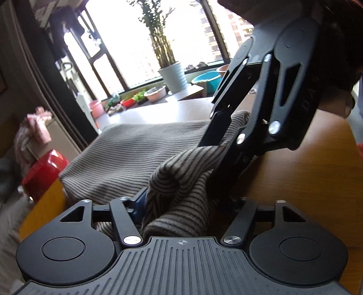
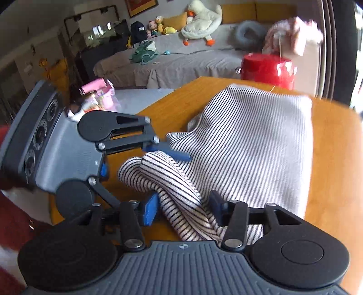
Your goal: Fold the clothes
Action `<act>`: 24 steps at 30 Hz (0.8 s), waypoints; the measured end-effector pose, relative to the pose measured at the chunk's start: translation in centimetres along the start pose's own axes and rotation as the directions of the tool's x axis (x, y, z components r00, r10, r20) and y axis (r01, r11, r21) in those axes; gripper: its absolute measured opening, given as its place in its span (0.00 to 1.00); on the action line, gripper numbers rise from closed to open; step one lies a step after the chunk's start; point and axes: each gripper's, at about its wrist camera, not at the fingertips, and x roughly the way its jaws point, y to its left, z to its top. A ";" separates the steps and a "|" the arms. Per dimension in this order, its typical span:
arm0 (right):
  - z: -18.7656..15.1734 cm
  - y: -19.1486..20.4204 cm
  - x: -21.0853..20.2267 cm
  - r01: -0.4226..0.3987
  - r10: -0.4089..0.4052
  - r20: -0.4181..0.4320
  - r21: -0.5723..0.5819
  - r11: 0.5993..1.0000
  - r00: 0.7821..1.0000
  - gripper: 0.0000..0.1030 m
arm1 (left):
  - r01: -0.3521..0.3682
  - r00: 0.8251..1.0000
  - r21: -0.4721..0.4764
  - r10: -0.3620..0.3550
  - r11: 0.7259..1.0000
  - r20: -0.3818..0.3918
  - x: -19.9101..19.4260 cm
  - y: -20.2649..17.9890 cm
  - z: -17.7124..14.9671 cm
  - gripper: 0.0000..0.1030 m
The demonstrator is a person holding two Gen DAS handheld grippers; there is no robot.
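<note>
Wrist cameras close, facing each other over striped garment [image 1: 127, 154] [image 2: 249, 145]; edges blurred.

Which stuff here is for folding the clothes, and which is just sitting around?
For the job: striped garment, left gripper, right gripper, wooden table.

Just lying about: red stool, goose plush, potted plant, teal basin.

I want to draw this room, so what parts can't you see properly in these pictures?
- Left wrist view: the right gripper hides part of the striped cloth; its fingers sink behind a fold.
- Left wrist view: the window glare washes out what is outside.
- Right wrist view: the pink bundle above the red tub is blurred.
- Right wrist view: the toys on the bed are too small to name.
- Both views: whether the fingers pinch the cloth is unclear.
</note>
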 end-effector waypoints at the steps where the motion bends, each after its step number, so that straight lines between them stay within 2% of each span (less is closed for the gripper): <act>1: -0.2 0.5 -0.7 0.045 -0.044 0.020 -0.051 0.998 0.999 0.66 | 0.035 0.999 -0.095 -0.035 0.995 0.001 0.2 1.1 0.0 0.63; 3: -1.0 1.7 -1.7 0.139 -0.132 0.055 -0.182 0.973 0.990 0.68 | 0.102 0.995 -0.280 -0.103 0.955 0.014 0.5 3.4 -0.2 0.63; 5: -1.9 3.3 -1.8 0.226 -0.210 0.085 -0.327 0.918 0.974 0.69 | 0.167 0.985 -0.438 -0.166 0.883 0.040 0.7 5.9 -0.6 0.63; 7: -2.7 5.1 -1.1 0.308 -0.282 0.125 -0.445 0.841 0.951 0.69 | 0.209 0.976 -0.534 -0.209 0.819 0.061 1.0 7.6 -0.9 0.63; 9: -3.1 6.1 0.1 0.375 -0.336 0.172 -0.510 0.774 0.926 0.69 | 0.238 0.968 -0.591 -0.236 0.771 0.082 1.4 8.8 -1.4 0.63; 11: -3.0 6.2 1.3 0.402 -0.350 0.200 -0.526 0.749 0.915 0.69 | 0.247 0.966 -0.609 -0.242 0.753 0.093 1.5 9.2 -1.8 0.63; 14: -2.3 5.7 2.5 0.392 -0.338 0.200 -0.496 0.775 0.920 0.68 | 0.241 0.968 -0.621 -0.233 0.746 0.095 1.4 9.5 -2.0 0.63; 16: -2.0 5.4 3.0 0.394 -0.338 0.203 -0.485 0.781 0.919 0.61 | 0.237 0.969 -0.629 -0.226 0.740 0.099 1.5 9.6 -2.1 0.63; 18: -1.8 5.3 3.3 0.383 -0.336 0.184 -0.482 0.789 0.924 0.48 | 0.234 0.970 -0.638 -0.217 0.733 0.107 1.3 9.7 -2.3 0.63; 20: -1.5 5.1 3.1 0.364 -0.330 0.157 -0.460 0.810 0.931 0.40 | 0.232 0.971 -0.642 -0.210 0.730 0.112 1.3 9.7 -2.5 0.64; 22: -1.0 4.9 2.5 0.344 -0.319 0.131 -0.431 0.834 0.938 0.34 | 0.223 0.974 -0.635 -0.201 0.740 0.108 0.7 9.1 -2.3 0.65; 24: -0.7 4.7 1.9 0.333 -0.314 0.115 -0.418 0.845 0.942 0.31 | 0.208 0.977 -0.611 -0.185 0.764 0.102 -0.1 8.6 -2.1 0.75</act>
